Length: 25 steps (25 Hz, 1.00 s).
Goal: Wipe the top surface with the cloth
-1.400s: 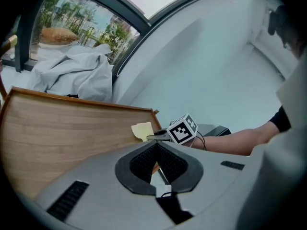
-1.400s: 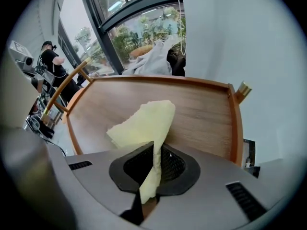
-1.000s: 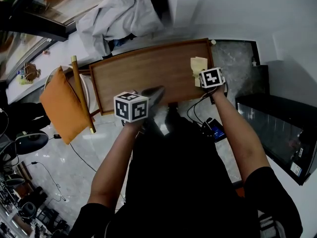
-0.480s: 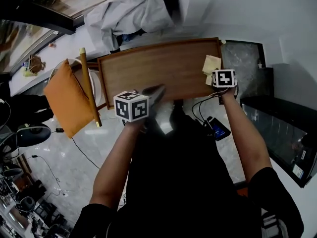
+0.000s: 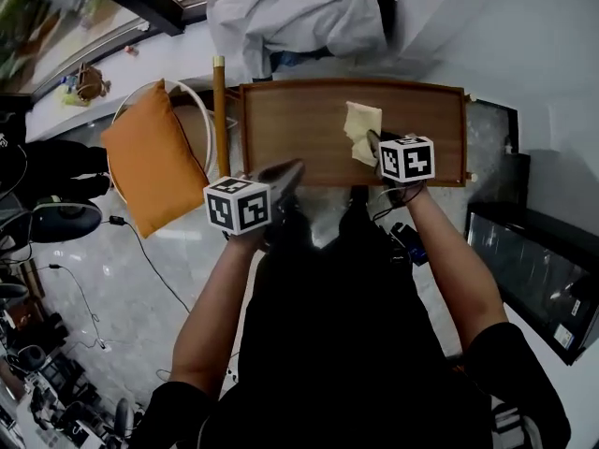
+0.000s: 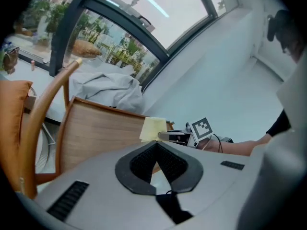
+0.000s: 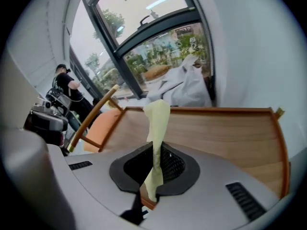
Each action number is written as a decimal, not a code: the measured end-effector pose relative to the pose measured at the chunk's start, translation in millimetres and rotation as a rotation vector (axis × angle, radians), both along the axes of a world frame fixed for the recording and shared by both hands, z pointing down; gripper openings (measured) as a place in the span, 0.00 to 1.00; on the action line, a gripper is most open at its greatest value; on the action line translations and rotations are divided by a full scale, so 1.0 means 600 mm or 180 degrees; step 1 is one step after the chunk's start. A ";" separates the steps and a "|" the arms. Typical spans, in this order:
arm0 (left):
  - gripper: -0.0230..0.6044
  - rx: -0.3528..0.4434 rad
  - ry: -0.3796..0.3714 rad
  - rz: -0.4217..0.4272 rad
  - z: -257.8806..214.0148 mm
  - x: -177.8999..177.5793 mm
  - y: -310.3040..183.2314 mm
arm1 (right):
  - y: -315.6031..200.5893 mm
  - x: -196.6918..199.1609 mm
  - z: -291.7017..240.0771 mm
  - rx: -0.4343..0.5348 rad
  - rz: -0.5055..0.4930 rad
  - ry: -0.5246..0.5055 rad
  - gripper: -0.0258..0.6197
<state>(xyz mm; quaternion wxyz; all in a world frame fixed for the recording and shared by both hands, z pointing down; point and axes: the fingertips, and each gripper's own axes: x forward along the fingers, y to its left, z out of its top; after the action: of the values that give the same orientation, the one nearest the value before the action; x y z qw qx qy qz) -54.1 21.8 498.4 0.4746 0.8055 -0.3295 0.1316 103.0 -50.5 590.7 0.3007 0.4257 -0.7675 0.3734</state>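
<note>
The right claw, clamped on the cloth, drapes it onto the desk for wiping, while the left claw hangs closed and empty by the near edge.

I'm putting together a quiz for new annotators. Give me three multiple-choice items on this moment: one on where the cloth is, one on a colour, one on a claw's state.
1. Where is the cloth?
A. in the left claw
B. in the right claw, over the table top
C. on the cushion

2. What colour is the cushion?
A. orange
B. blue
C. green

3. How is the left claw?
A. wide open
B. shut on the cloth
C. shut, empty

Key: B, the right gripper view shows the cloth pinched between its jaws; A, the head view shows it orange; C, its jaws meet with nothing between them.
</note>
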 end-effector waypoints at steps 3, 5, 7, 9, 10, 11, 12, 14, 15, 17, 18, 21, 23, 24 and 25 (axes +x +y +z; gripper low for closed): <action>0.05 -0.0025 -0.0055 -0.0074 0.009 -0.072 0.016 | 0.020 -0.150 0.008 -0.0157 -0.0367 -0.0299 0.09; 0.05 -0.0045 -0.0077 -0.0083 0.013 -0.104 0.029 | 0.034 -0.240 0.011 -0.0210 -0.0586 -0.0474 0.09; 0.05 -0.0037 -0.0089 -0.0071 0.012 -0.129 0.041 | 0.048 -0.318 0.019 -0.0249 -0.0782 -0.0571 0.09; 0.05 -0.0024 -0.0102 -0.0065 0.011 -0.152 0.050 | 0.060 -0.382 0.033 -0.0271 -0.0950 -0.0598 0.09; 0.05 -0.0022 -0.0107 -0.0060 0.011 -0.161 0.055 | 0.063 -0.409 0.040 -0.0277 -0.1011 -0.0603 0.09; 0.05 -0.0023 -0.0108 -0.0048 0.012 -0.169 0.059 | 0.066 -0.432 0.047 -0.0289 -0.1049 -0.0607 0.09; 0.05 -0.0025 -0.0109 -0.0028 0.013 -0.174 0.064 | 0.068 -0.450 0.057 -0.0314 -0.1066 -0.0605 0.09; 0.05 -0.0031 -0.0114 0.0029 0.015 -0.183 0.075 | 0.072 -0.476 0.082 -0.0384 -0.1069 -0.0560 0.09; 0.05 -0.0035 -0.0122 0.0055 0.017 -0.187 0.081 | 0.075 -0.484 0.096 -0.0418 -0.1071 -0.0506 0.09; 0.05 -0.0043 -0.0141 0.0092 0.021 -0.195 0.090 | 0.081 -0.492 0.124 -0.0452 -0.1087 -0.0334 0.09; 0.05 -0.0048 -0.0149 0.0102 0.023 -0.198 0.094 | 0.083 -0.492 0.135 -0.0432 -0.1105 -0.0228 0.09; 0.05 -0.0061 -0.0154 0.0120 0.026 -0.206 0.097 | 0.079 -0.487 0.155 -0.0221 -0.1228 0.0119 0.09; 0.05 -0.0066 -0.0157 0.0132 0.024 -0.208 0.099 | 0.077 -0.481 0.160 -0.0125 -0.1295 0.0288 0.09; 0.05 -0.0066 -0.0161 0.0138 0.023 -0.207 0.099 | 0.078 -0.476 0.162 -0.0116 -0.1303 0.0337 0.09; 0.05 -0.0065 -0.0166 0.0145 0.024 -0.205 0.099 | 0.079 -0.470 0.164 -0.0118 -0.1306 0.0372 0.09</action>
<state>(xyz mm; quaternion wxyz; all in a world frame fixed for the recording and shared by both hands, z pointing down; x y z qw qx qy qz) -177.2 81.0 512.5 0.4710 0.8042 -0.3220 0.1668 -179.0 -3.2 689.2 0.4221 0.2758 -0.8123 0.2931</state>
